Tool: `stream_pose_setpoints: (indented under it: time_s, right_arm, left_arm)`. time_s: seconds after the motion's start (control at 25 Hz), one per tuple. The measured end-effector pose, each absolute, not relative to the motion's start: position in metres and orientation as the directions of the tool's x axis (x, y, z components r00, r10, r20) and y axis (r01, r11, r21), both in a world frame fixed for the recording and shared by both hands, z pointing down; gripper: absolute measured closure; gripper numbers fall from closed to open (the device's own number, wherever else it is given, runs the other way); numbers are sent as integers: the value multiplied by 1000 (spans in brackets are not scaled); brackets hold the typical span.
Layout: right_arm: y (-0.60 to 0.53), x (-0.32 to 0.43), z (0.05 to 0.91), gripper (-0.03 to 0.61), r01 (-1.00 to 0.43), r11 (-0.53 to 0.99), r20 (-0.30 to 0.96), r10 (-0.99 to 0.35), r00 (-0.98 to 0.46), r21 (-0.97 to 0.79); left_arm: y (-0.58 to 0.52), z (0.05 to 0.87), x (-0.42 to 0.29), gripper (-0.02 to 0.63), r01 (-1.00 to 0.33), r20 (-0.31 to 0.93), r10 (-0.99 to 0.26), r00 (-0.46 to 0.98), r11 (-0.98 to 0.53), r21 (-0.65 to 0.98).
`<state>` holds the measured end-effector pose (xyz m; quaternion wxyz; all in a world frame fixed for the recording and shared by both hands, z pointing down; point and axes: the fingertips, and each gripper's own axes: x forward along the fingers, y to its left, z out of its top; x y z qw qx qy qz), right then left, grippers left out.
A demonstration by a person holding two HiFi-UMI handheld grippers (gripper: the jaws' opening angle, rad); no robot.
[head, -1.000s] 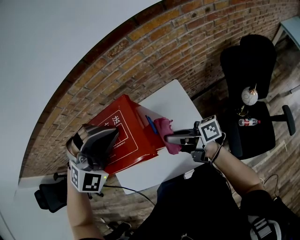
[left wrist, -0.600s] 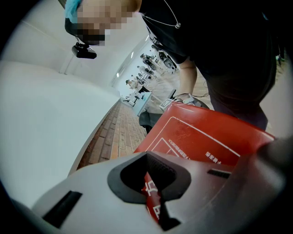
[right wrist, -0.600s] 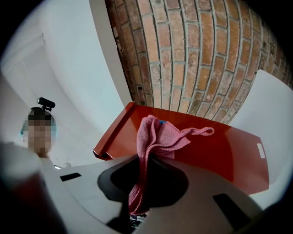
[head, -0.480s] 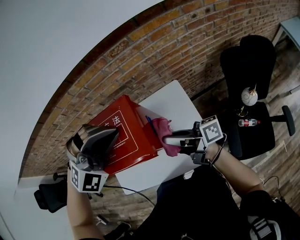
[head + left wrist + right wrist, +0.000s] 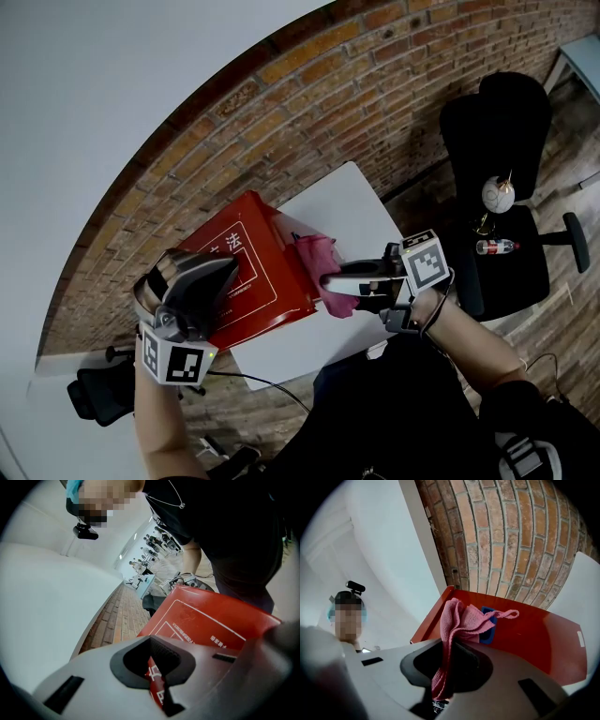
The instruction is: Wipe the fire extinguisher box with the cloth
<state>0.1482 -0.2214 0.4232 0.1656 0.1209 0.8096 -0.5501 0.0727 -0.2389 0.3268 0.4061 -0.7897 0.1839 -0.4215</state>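
Note:
The red fire extinguisher box (image 5: 258,281) lies on a white table (image 5: 342,202), its white-printed face up. My left gripper (image 5: 228,269) grips the box's left part; in the left gripper view the jaws (image 5: 157,677) are shut on a red edge of the box (image 5: 211,620). My right gripper (image 5: 328,279) is shut on a pink cloth (image 5: 316,251) and presses it against the box's right side. In the right gripper view the cloth (image 5: 461,620) hangs out of the right gripper (image 5: 447,667) and drapes over a blue handle (image 5: 488,631) on the box's side (image 5: 534,634).
A brick wall (image 5: 309,103) runs behind the table. A black office chair (image 5: 502,216) at the right carries a plastic bottle (image 5: 495,246) and a white round object (image 5: 499,193). A black cable (image 5: 267,382) trails below the table's near edge. A chair base (image 5: 94,394) stands at lower left.
My right gripper has slid the pink cloth a little to the left along the box's side. The left gripper and the box have stayed in place.

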Motion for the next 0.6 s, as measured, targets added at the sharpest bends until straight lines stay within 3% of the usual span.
stream_pose_setpoints:
  time_s: [0.6]
  right_arm:
    - [-218, 152, 387, 517, 464, 370, -489, 31, -872, -805]
  left_arm:
    - [-239, 326, 73, 584, 50, 512, -634, 579, -599, -799]
